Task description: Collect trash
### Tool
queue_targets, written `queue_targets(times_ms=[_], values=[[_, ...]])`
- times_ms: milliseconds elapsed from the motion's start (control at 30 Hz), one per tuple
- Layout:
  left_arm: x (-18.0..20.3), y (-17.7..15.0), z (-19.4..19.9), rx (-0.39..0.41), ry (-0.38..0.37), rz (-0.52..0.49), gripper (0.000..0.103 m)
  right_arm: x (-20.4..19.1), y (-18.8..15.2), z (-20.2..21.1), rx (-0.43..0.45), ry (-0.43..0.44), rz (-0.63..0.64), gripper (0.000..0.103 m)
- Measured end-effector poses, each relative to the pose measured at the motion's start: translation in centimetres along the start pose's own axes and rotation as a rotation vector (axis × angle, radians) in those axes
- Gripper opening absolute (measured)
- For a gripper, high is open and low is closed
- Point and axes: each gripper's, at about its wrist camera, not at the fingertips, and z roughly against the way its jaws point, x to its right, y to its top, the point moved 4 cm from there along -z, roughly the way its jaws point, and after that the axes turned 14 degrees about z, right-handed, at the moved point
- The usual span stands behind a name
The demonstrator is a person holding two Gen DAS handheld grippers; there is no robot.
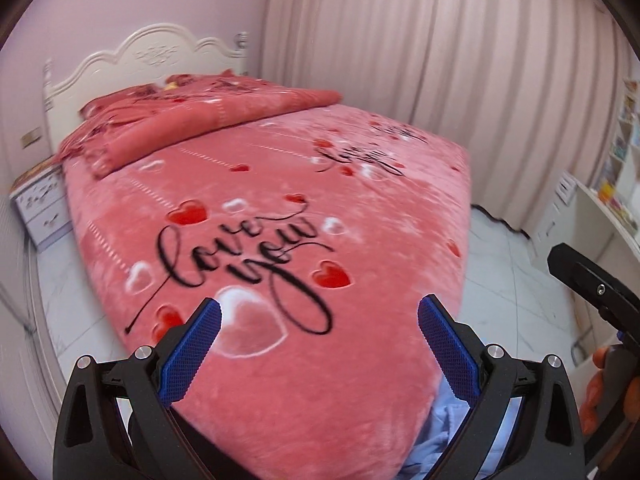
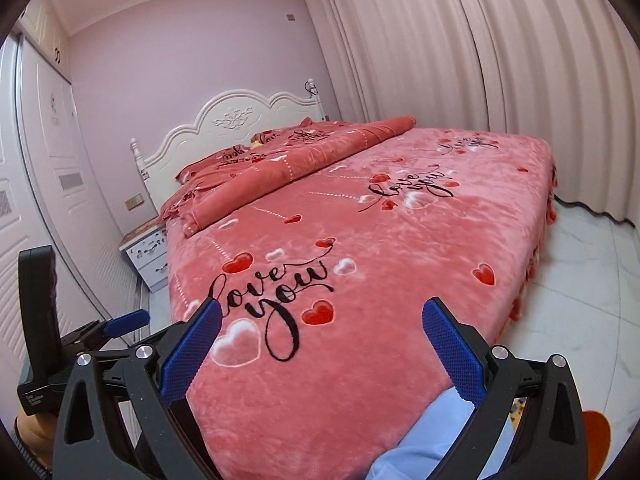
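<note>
**Both grippers held open over the foot of a pink bed, no trash identifiable**

The left gripper (image 1: 319, 314) hovered above the near end of the bed (image 1: 280, 208), its blue-padded fingers (image 1: 192, 356) spread wide with nothing between them. The right gripper (image 2: 322, 316) was held alongside, likewise spread wide and empty, its fingers (image 2: 454, 354) framing the pink plush bedspread (image 2: 380, 240) printed with red and white hearts and "love you" in black script. In the right wrist view the left gripper's body (image 2: 38, 320) showed at the left edge.

No piece of trash could be made out on the bedspread or on the white tiled floor (image 2: 580, 280), so its place, long axis and heading could not be told. A small yellow object (image 2: 256, 144) lay by the pillows, too small to identify.

The bed ran lengthwise away from both cameras towards a white carved headboard (image 2: 236, 120). A folded quilt (image 2: 296, 160) of the same print lay across the head end. A white nightstand (image 2: 146, 256) stood just beside the bed, with a wardrobe (image 2: 48, 152) beyond it, and pale pink curtains (image 2: 480, 60) hung along the far side. Light blue fabric (image 2: 436, 436) showed beneath the right gripper.
</note>
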Motion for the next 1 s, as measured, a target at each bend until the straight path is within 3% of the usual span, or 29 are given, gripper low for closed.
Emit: queue_targets(times_ms=[133,300,500,1000], values=[[-1.7,-0.2,0.3,0.019,0.032,0.038,0.097,-0.6,-0.7,-0.3,-0.02,-0.015,0.012,0.098],[-1.6,-1.5,0.1,-0.014,0.055,0.001,0.097,-0.9,-1.7,-0.4,-0.024,-0.026,0.018,0.098],[-1.0,-2.5,0.3,-0.046,0.024,-0.026,0.097,-0.9,-2.4,-1.2,-0.051,-0.009,0.007,0.098],[-0.3,-1.7,0.9,-0.01,0.005,-0.054,0.097,-0.9,-2.4,-1.3,-0.052,-0.002,0.003,0.098]])
